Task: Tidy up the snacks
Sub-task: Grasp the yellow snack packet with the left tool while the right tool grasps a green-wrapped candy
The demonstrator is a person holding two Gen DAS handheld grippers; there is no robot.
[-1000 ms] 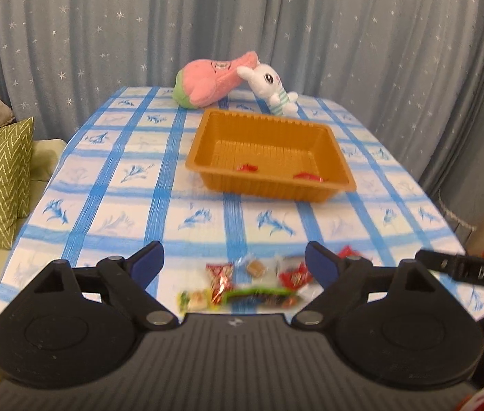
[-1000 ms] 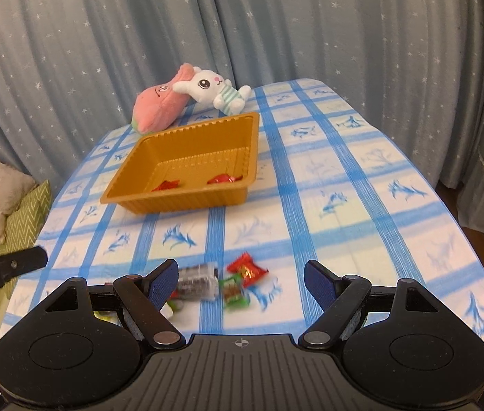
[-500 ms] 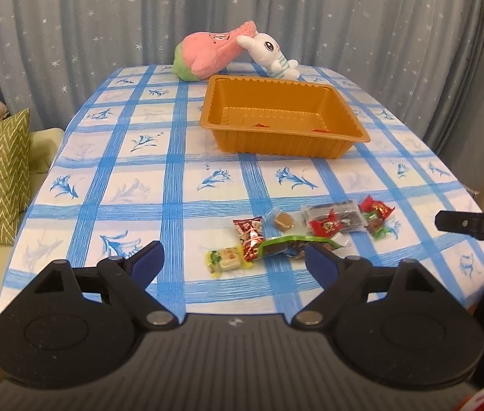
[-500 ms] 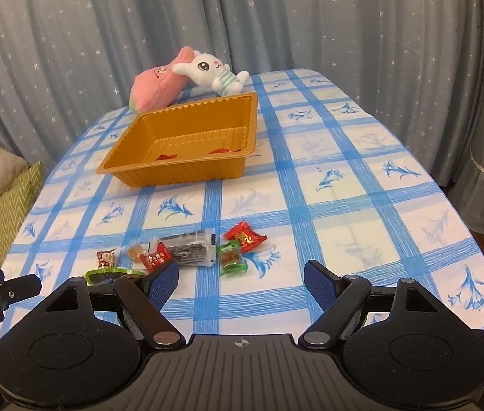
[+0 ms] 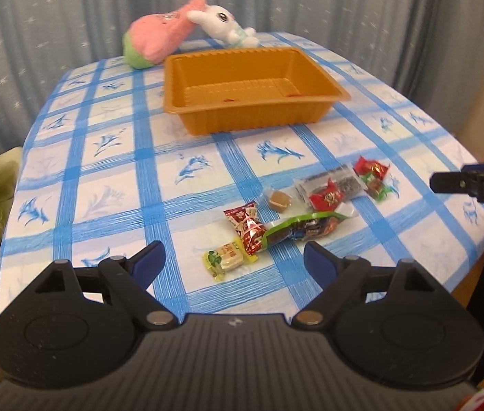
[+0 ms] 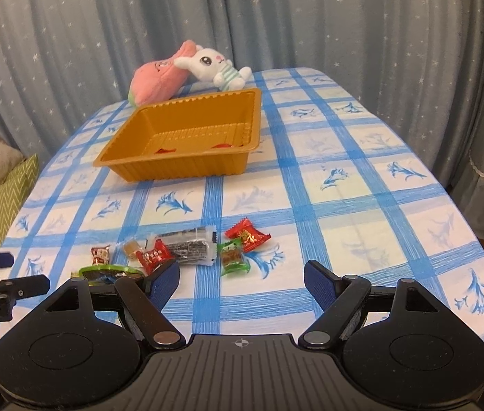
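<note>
Orange ribbed plastic tray (image 5: 249, 116), nearly empty.

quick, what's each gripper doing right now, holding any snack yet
Left gripper: open, holding nothing, above the snacks on the table.
Right gripper: open, holding nothing, also above the snacks.

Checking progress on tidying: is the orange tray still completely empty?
No, the orange tray already holds two small red snacks on its floor near the front wall.
</note>
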